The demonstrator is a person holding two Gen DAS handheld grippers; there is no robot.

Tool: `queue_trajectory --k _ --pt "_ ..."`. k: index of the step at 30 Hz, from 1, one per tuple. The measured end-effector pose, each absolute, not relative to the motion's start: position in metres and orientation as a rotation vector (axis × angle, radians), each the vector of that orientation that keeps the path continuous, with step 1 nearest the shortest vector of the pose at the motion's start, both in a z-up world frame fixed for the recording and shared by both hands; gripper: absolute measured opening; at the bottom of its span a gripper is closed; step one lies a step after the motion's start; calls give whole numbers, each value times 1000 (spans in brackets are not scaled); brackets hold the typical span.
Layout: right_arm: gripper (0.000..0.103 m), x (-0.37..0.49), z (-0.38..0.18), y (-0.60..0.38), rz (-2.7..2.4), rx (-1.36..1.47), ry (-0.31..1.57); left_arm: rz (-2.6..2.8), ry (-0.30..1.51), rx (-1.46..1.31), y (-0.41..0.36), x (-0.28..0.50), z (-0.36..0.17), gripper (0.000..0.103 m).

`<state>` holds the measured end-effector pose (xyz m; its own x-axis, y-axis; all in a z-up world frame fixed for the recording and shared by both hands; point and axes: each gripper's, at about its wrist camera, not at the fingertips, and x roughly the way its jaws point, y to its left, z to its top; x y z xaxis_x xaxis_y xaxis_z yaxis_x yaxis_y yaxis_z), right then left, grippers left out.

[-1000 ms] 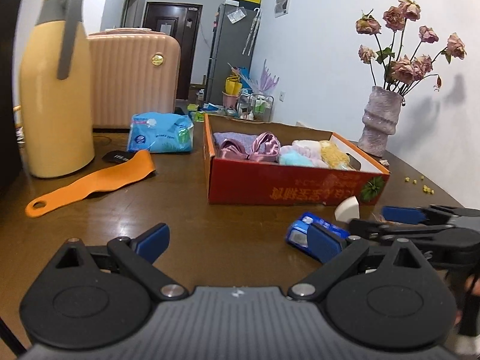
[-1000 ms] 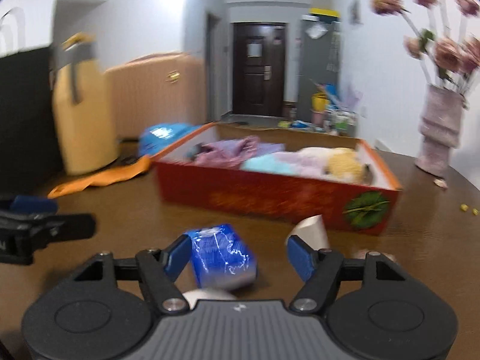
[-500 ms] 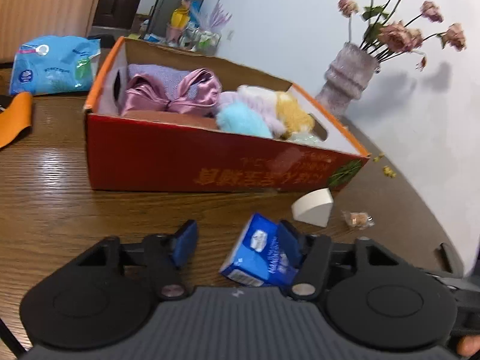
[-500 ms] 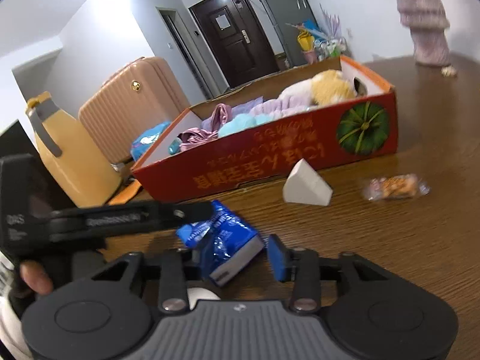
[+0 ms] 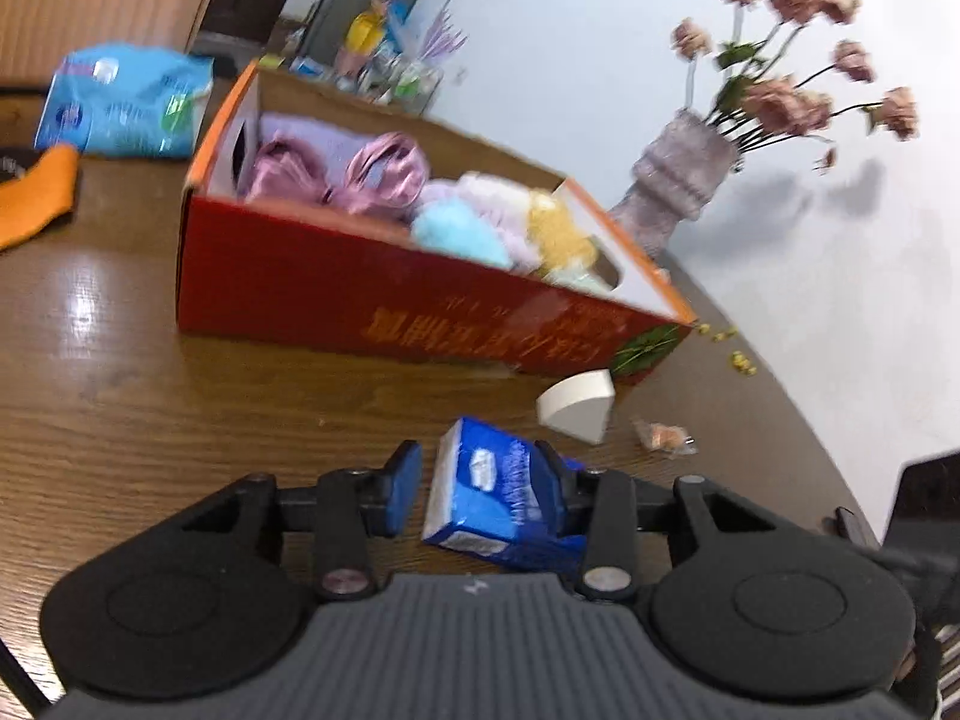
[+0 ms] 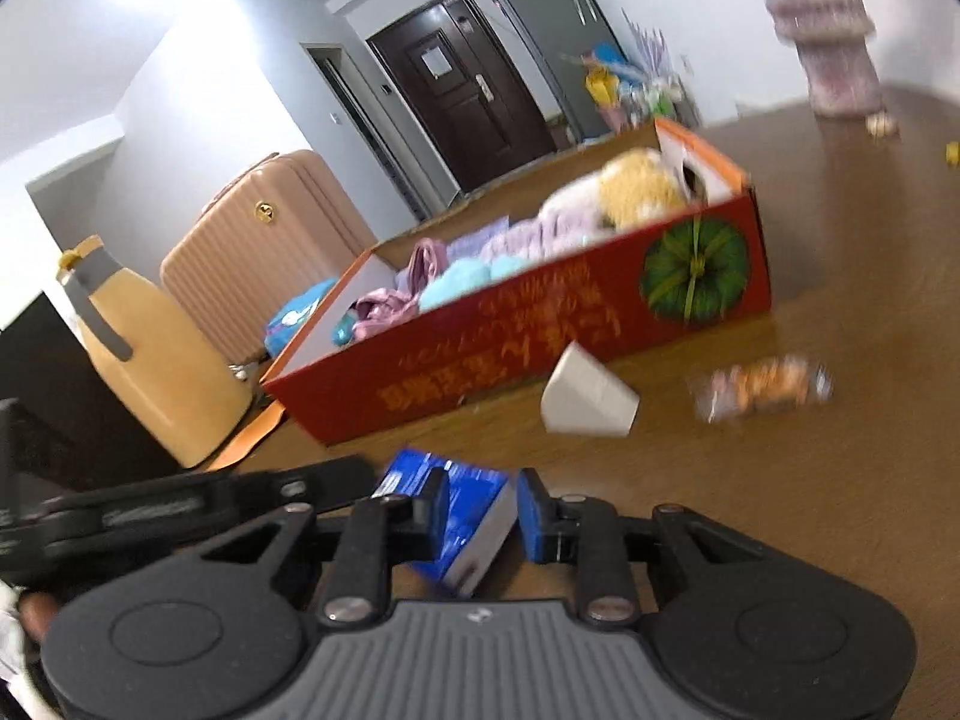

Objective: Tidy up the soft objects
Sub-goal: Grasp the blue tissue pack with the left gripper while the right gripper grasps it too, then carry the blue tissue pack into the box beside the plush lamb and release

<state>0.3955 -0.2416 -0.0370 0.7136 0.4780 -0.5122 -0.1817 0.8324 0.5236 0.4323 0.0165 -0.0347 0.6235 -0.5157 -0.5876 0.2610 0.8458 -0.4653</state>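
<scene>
A blue tissue pack (image 5: 501, 495) lies tilted on the brown table between the fingers of both grippers. My left gripper (image 5: 480, 483) is partly open around it, its right finger against the pack and a gap at its left finger. My right gripper (image 6: 480, 510) also straddles the pack (image 6: 459, 516), with the jaws close on both sides. The red cardboard box (image 5: 336, 300) holds pink, purple, blue and yellow soft items (image 5: 456, 222); it also shows in the right wrist view (image 6: 540, 348). A white wedge sponge (image 5: 576, 405) (image 6: 585, 399) lies in front of the box.
A wrapped snack (image 6: 762, 387) lies right of the sponge. A vase of dried flowers (image 5: 684, 186) stands behind the box. A blue wipes bag (image 5: 126, 102), an orange strap (image 5: 36, 198), a yellow jug (image 6: 150, 360) and a pink suitcase (image 6: 258, 264) are at the left.
Both grippers have moved in on the blue tissue pack and narrowed around it. Both views have tilted and the pack sits deeper between the fingers.
</scene>
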Motion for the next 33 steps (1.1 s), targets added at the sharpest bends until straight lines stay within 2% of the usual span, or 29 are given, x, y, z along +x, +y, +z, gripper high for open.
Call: queue_trajectory --k 2,13,16,18,20,26,33 --pt "25 397 -43 -236 382 467 694 -461 797 -354 13 435 -41 32" --pt "26 399 -46 -235 362 466 688 -445 787 -385 9 414 -42 33" --pt "28 400 -47 -234 376 471 698 -436 785 -397 9 413 -43 30" --pt "22 399 -47 -236 369 477 697 -416 777 -383 5 409 -39 27" --pt "18 390 -37 -238 372 459 674 -410 760 -375 2 399 -31 25" --pt "18 346 8 -253 349 432 529 -468 642 -359 -17 367 13 25" --pt "17 365 66 -291 301 378 409 -545 586 -432 -52 402 62 25"
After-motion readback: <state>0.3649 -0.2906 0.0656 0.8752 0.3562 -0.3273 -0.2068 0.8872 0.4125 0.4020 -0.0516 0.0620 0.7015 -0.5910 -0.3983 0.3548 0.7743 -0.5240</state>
